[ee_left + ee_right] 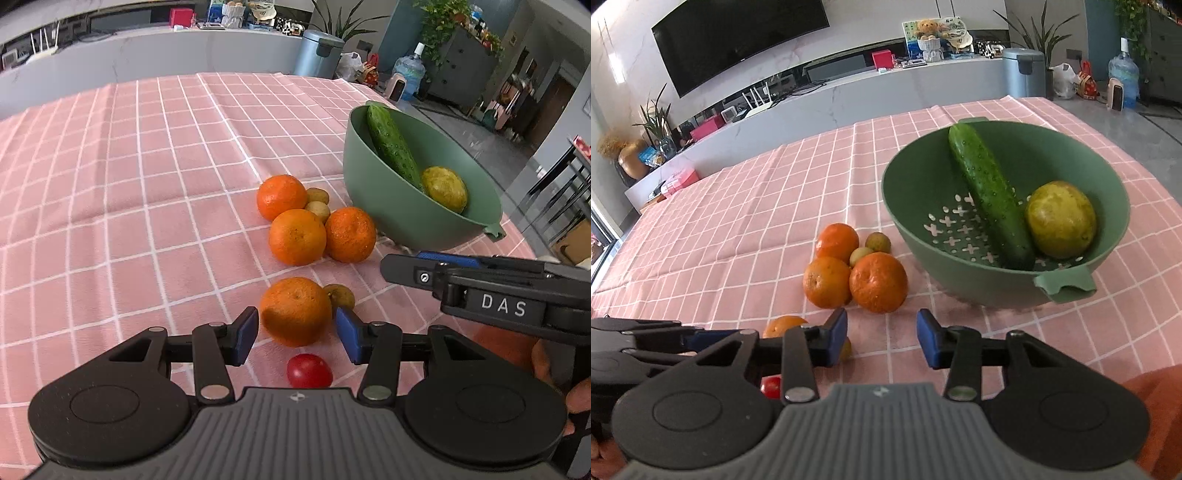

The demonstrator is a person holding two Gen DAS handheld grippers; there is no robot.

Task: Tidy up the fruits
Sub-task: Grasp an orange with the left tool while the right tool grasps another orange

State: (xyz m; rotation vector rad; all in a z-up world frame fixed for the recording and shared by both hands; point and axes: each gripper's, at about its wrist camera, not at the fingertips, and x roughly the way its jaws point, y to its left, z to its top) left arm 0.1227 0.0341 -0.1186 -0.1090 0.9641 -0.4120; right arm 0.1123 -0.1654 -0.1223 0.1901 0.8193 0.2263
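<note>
My left gripper (297, 332) is open, its blue pads flanking an orange (295, 312) on the cloth with thin gaps either side. A small brown fruit (340, 295) touches that orange, and a cherry tomato (309, 370) lies under the jaws. Three more oranges (297, 236) cluster with two small brown fruits (318, 210) beside a green colander bowl (894, 206). The bowl holds a cucumber (990, 195) and a yellow-green fruit (1060, 219). My right gripper (882, 338) is open over bare cloth just in front of the cluster (878, 282), with nothing between its pads.
A pink checked tablecloth (129, 184) covers the table. The table's right edge runs close behind the bowl. My right gripper's body (502, 295) reaches in from the right, close to the left one. A blue bin (1023, 72) and a long counter stand beyond the table.
</note>
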